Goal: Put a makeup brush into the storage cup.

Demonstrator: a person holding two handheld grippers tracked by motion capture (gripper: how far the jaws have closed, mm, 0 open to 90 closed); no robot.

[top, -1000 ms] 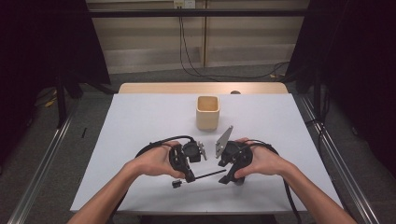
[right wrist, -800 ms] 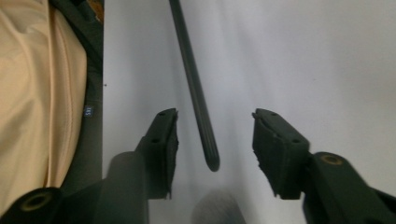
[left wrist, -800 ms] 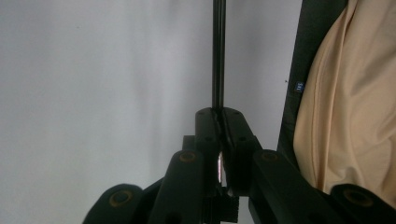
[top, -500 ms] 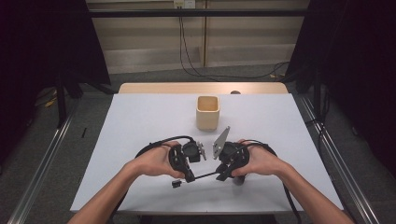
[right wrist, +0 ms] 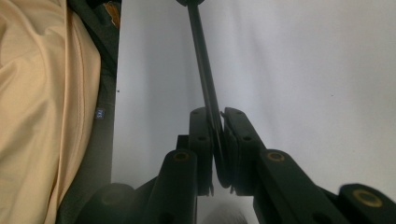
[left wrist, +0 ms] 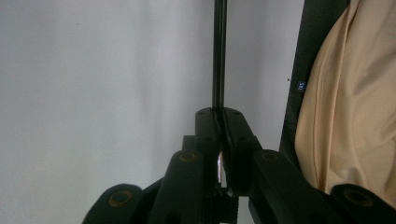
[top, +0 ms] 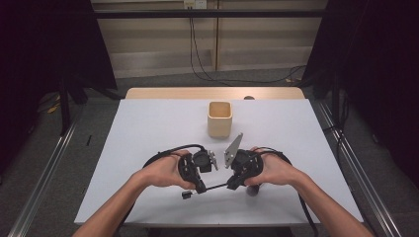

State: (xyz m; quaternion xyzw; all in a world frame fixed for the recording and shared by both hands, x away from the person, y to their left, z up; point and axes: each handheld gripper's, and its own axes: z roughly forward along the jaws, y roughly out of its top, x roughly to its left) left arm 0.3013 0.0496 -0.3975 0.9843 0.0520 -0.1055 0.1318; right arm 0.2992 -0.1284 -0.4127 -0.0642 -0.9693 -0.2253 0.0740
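A thin black rod (top: 215, 187) hangs level just above the white table (top: 148, 123), spanning the gap between my two grippers. My left gripper (top: 200, 186) is shut on one end of it. In the left gripper view the rod (left wrist: 219, 56) runs straight out from the closed left gripper (left wrist: 218, 114). My right gripper (top: 232, 185) has just been closing its jaws and now pinches the other end. In the right gripper view the rod (right wrist: 201, 56) slants away from the right gripper (right wrist: 219, 114), its near end curling between the pads.
A small wooden cup (top: 220, 118) stands upright at mid-table, beyond both hands. Black cables loop on the table behind each gripper. The person's beige clothing (left wrist: 350, 116) (right wrist: 42, 116) lies just past the table's near edge.
The right gripper's jaws have closed onto the rod's end. Both hands have stayed in place, and the left gripper has kept its grip.
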